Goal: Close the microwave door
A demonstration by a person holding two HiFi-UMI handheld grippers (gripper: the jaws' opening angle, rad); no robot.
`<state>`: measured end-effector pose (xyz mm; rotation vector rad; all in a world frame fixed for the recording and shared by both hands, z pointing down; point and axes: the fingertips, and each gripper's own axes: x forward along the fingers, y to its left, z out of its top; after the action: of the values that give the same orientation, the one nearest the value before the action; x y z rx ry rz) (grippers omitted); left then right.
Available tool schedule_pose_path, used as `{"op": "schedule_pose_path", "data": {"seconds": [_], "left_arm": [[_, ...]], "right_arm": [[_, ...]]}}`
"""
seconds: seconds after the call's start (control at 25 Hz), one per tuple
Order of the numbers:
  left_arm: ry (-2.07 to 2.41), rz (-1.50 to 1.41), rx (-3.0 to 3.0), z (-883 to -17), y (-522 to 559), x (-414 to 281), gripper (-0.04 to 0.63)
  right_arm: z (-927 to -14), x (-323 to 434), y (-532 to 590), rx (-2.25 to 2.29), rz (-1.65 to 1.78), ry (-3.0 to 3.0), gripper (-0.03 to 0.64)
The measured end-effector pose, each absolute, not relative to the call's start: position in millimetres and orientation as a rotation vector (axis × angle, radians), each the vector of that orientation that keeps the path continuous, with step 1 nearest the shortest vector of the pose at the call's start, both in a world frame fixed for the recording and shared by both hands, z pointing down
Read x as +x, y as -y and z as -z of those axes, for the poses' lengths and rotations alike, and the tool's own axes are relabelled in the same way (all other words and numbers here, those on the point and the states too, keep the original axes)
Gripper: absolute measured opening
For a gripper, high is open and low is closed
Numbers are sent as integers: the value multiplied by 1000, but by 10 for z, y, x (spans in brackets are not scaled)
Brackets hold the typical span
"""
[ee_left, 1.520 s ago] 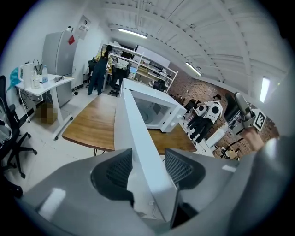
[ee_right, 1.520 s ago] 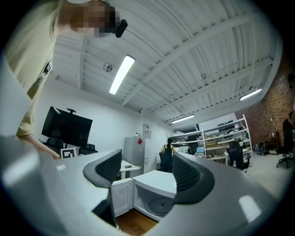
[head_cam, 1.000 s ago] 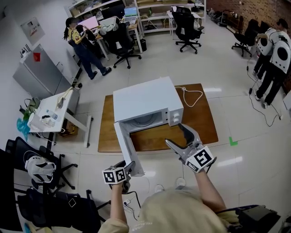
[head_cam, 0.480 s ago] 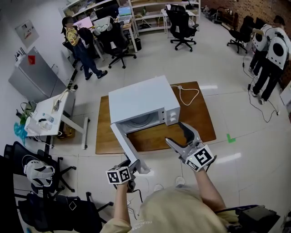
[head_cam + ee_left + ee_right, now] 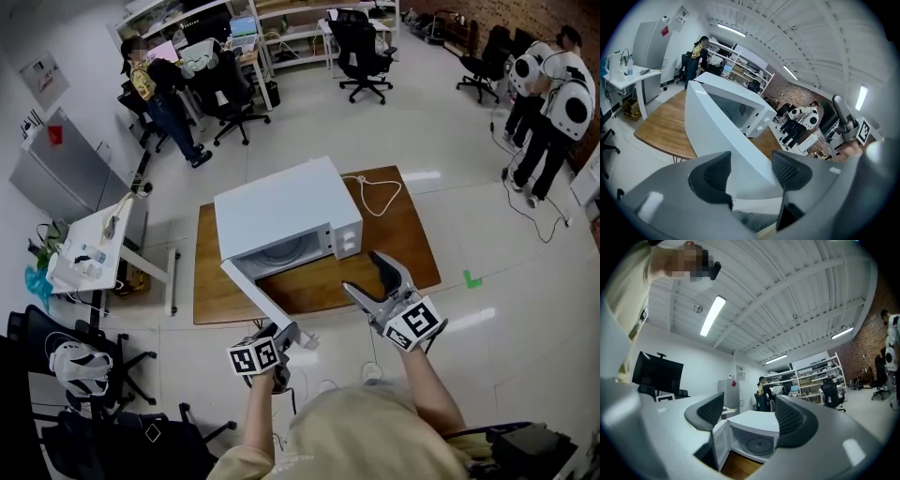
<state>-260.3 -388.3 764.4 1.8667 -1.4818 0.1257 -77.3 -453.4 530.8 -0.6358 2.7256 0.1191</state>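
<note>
Door (image 5: 723,125) btwn wide-open L hand-held gripper (image 5: 751,160)

We look from above the person's head, steeply down on the microwave (image 5: 286,211) from its front side. We are far enough off to take in the whole table (image 5: 403,253) under it, with the left gripper (image 5: 286,334) and the right gripper (image 5: 363,274) in front of the microwave, low in the view. The left gripper view sits low, close against the outer end of the microwave's open door (image 5: 717,126), and looks along it towards the microwave. The right gripper view looks from farther off in front of the microwave and is tilted up, so the microwave lies low under a wide ceiling. All three views share the microwave's open front.
</note>
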Motion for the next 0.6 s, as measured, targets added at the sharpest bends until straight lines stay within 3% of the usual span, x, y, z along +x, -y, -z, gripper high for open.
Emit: {"op": "schedule_pose_path", "data": {"seconds": [0.6], "left_arm": [[1430, -84, 1982, -7512, 4497, -2342, 253]], "right_arm": [[-5241, -446, 4622, -760, -76, -2671, 328]]}}
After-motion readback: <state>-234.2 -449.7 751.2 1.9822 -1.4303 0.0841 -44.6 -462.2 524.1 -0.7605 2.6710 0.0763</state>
